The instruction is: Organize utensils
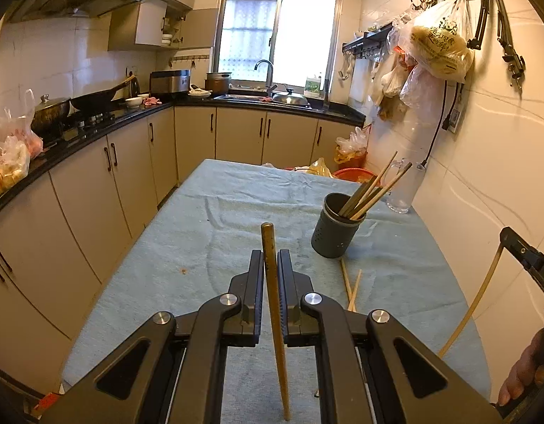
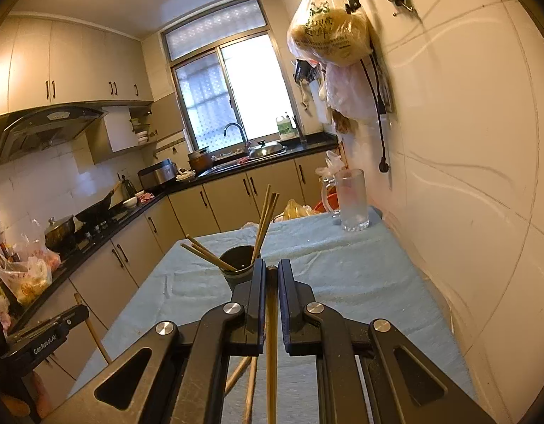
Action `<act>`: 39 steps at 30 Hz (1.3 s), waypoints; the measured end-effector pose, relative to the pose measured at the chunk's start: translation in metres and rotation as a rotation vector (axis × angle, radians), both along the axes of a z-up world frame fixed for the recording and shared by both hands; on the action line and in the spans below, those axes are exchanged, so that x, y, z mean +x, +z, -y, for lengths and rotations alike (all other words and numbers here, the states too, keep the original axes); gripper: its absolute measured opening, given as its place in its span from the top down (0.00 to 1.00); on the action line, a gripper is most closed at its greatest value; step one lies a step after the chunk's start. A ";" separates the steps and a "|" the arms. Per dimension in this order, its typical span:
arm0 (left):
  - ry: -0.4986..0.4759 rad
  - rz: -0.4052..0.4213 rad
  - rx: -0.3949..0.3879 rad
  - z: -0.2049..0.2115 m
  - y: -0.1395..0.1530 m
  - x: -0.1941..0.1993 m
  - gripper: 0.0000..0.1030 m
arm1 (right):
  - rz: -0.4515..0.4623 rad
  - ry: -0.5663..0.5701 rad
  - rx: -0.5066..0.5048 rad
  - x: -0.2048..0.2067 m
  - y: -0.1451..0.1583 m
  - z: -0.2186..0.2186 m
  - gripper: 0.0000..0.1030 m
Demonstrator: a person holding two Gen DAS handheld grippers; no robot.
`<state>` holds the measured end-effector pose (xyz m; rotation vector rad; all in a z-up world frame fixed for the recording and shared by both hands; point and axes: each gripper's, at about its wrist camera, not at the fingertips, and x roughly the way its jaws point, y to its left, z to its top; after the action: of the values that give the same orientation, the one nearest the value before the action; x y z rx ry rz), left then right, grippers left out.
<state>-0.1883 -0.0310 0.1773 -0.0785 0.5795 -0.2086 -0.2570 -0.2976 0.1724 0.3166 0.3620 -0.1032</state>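
i see my left gripper (image 1: 270,268) and right gripper (image 2: 271,279) each clamped on one chopstick (image 1: 272,282) above the teal table (image 1: 219,212), near the grey holder (image 1: 333,226).

tablecloth (image 1: 208,212): pale blue-green | holder (image 1: 333,235): dark grey, maybe greenish | chopsticks (image 1: 372,189): tan | cabinets (image 1: 236,134): beige

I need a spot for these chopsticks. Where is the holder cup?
The holder cup stands on the blue-clothed table, right of centre in the left wrist view, before the glass mug.
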 end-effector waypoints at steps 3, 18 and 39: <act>-0.009 -0.007 -0.012 -0.001 -0.001 0.002 0.93 | -0.001 -0.001 0.023 0.006 0.000 0.001 0.93; -0.065 0.060 -0.014 -0.001 0.030 0.047 0.93 | 0.022 0.007 -0.025 0.069 0.019 0.002 0.93; -0.156 -0.028 -0.055 0.040 0.030 0.176 0.89 | 0.133 0.038 -0.005 0.181 0.065 0.016 0.93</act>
<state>-0.0123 -0.0714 0.2069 -0.0902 0.6078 -0.3752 -0.0762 -0.3137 0.2375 0.3100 0.2363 -0.0450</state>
